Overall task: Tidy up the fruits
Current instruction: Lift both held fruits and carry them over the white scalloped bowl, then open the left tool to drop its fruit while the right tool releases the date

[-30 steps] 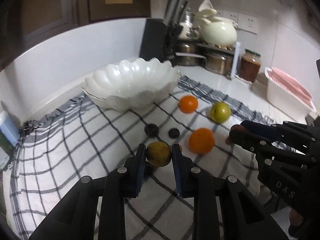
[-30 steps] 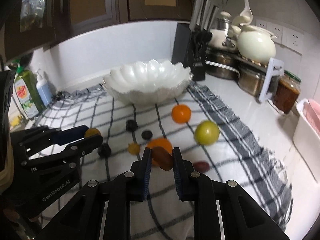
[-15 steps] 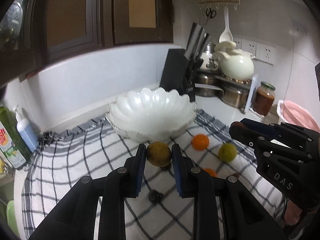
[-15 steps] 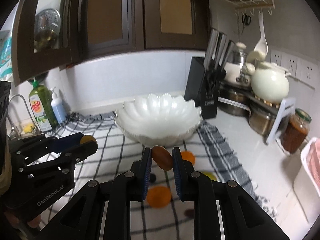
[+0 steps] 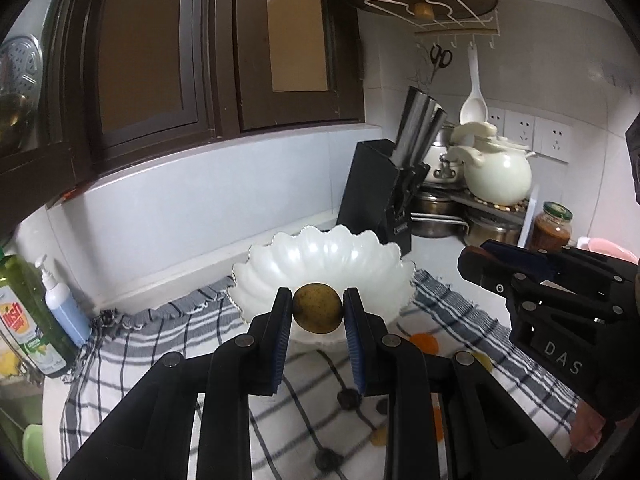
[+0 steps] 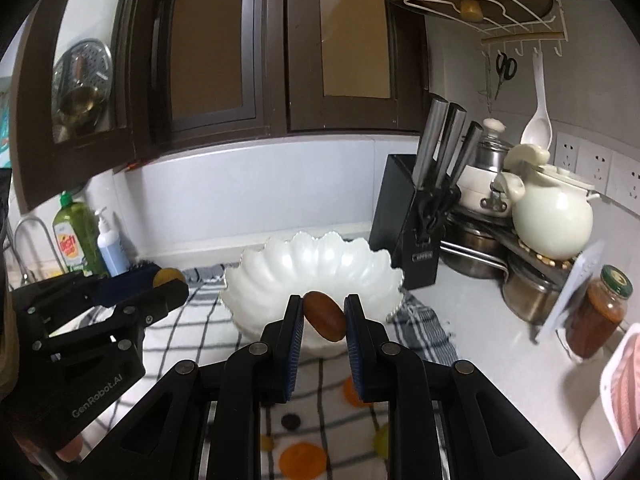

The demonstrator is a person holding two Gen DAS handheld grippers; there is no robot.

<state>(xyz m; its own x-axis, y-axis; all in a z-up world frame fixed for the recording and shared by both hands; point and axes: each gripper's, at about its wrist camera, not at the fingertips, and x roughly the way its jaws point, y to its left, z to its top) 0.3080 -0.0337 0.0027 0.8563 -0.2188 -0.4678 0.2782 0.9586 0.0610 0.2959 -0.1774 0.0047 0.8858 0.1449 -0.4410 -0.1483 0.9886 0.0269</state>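
Observation:
My left gripper (image 5: 317,309) is shut on a round yellow-brown fruit (image 5: 317,309), held in the air in front of the white scalloped bowl (image 5: 324,256). My right gripper (image 6: 323,316) is shut on an oblong brown-red fruit (image 6: 325,316), also raised before the bowl (image 6: 312,268). Each gripper shows in the other's view: the right one (image 5: 472,260) at the right, the left one (image 6: 170,280) at the left with its fruit. On the checked cloth (image 5: 160,340) below lie oranges (image 6: 303,458), a green fruit (image 5: 482,362) and small dark fruits (image 5: 349,398).
A black knife block (image 5: 380,200) stands right behind the bowl. Pots and a cream kettle (image 5: 498,172) crowd the back right corner, with a sauce jar (image 6: 598,312) and a pink-lined white tray (image 6: 624,384). Soap bottles (image 5: 28,312) stand at the left by the sink.
Both grippers have risen from the cloth with their fruits and tilted up; the bowl now sits directly behind the fingertips, and the loose fruits have dropped low in both views.

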